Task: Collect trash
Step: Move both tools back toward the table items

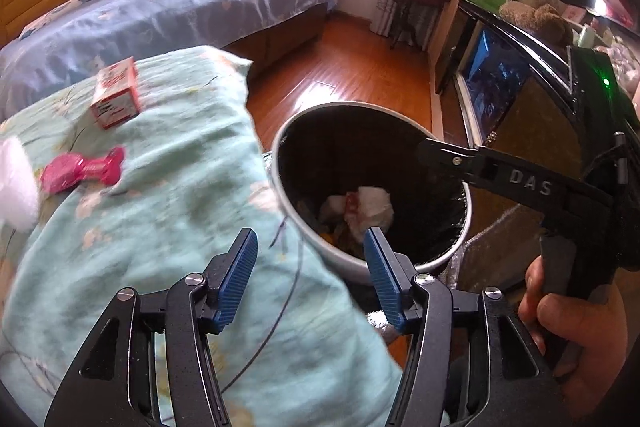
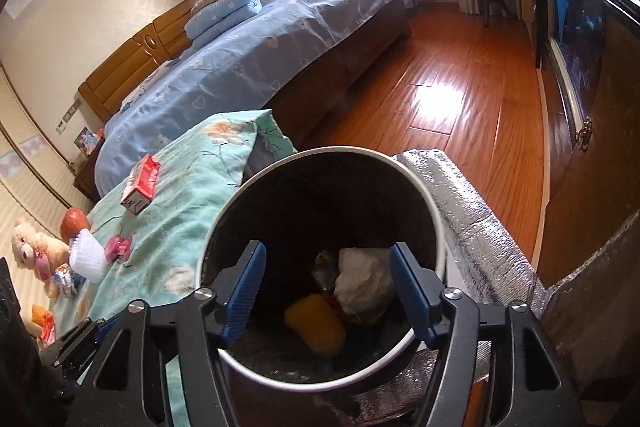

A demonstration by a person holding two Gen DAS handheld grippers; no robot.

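Both grippers, left (image 1: 310, 267) and right (image 2: 328, 283), stood apart and empty over the bin (image 2: 434, 211); its liner hid most trash beneath a white wad (image 2: 362, 279).

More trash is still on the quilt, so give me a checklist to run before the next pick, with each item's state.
1. Right gripper empty, fingers apart: ok.
2. Left gripper empty, fingers apart: ok.
3. Dropped trash inside the bin, white wad and yellow piece at the bottom: ok.
4. Bin has room for more: ok, mostly empty.
5. Next pieces in sight on the quilt, red box and pink wrapper: ok.
6. Left gripper lined up over a piece: not ok; it sits at the quilt's edge by the bin rim, away from both.
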